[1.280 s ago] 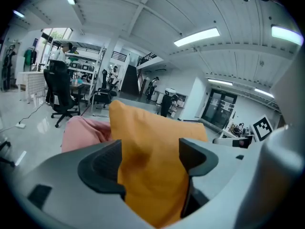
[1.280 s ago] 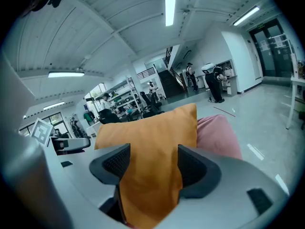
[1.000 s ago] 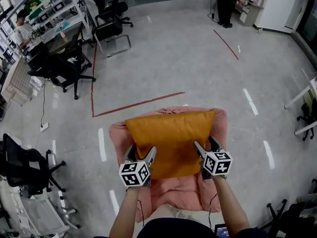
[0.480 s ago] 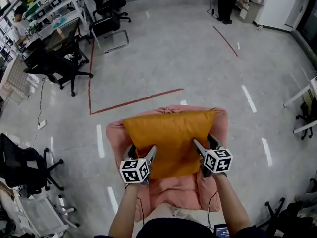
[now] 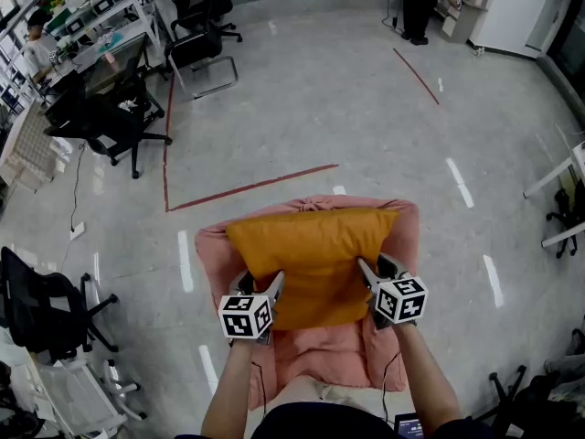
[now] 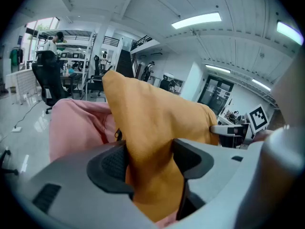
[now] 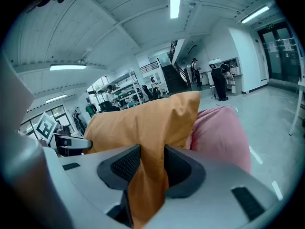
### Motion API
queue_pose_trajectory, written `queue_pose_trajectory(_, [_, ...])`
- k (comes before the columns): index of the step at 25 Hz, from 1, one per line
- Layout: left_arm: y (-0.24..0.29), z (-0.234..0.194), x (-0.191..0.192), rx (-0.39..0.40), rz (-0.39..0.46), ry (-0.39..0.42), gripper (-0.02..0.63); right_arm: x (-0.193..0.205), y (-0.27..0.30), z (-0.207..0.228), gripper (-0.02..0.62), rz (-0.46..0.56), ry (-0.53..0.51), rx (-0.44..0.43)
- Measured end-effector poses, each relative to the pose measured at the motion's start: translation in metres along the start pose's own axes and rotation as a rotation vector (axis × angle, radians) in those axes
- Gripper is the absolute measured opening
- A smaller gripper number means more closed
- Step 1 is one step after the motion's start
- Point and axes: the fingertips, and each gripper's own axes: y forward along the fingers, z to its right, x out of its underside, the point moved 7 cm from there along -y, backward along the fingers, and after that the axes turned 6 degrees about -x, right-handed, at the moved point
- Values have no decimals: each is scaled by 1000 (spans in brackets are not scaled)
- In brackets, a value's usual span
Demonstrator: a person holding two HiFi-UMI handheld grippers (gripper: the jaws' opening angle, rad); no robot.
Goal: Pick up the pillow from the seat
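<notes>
- I see the orange pillow (image 5: 315, 259) lying flat on the pink seat (image 5: 402, 231), with its long axis running left to right.
- My left gripper (image 5: 260, 283) and right gripper (image 5: 375, 273) are closing, and their pads pinch the pillow's near corners.

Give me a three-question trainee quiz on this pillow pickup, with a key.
1. True or false: the pillow is blue.
2. The pillow rests on: A) a desk B) the pink seat C) a shelf.
3. What sits between the jaws of the left gripper and the right gripper?
Key: 1 false, it is orange. 2 B. 3 pillow fabric; both grippers' jaws are closing on it.
</notes>
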Motion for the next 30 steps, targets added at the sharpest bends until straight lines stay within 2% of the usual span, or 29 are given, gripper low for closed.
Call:
queue_pose_trajectory(7, [-6, 3, 2, 34, -29, -52, 196, 6, -6, -2, 94, 3, 35, -46])
queue_pose_trajectory(11, [-10, 6, 3, 38, -29, -69, 163, 5, -9, -3, 75, -18, 45, -58])
queue_pose_trajectory(24, [-29, 15, 6, 43, -13, -54, 155, 8, -29, -14, 75, 3, 5, -42])
queue_pose_trajectory(30, [-49, 21, 2, 31, 20, -63, 153, -2, -43, -27, 75, 27, -30, -63])
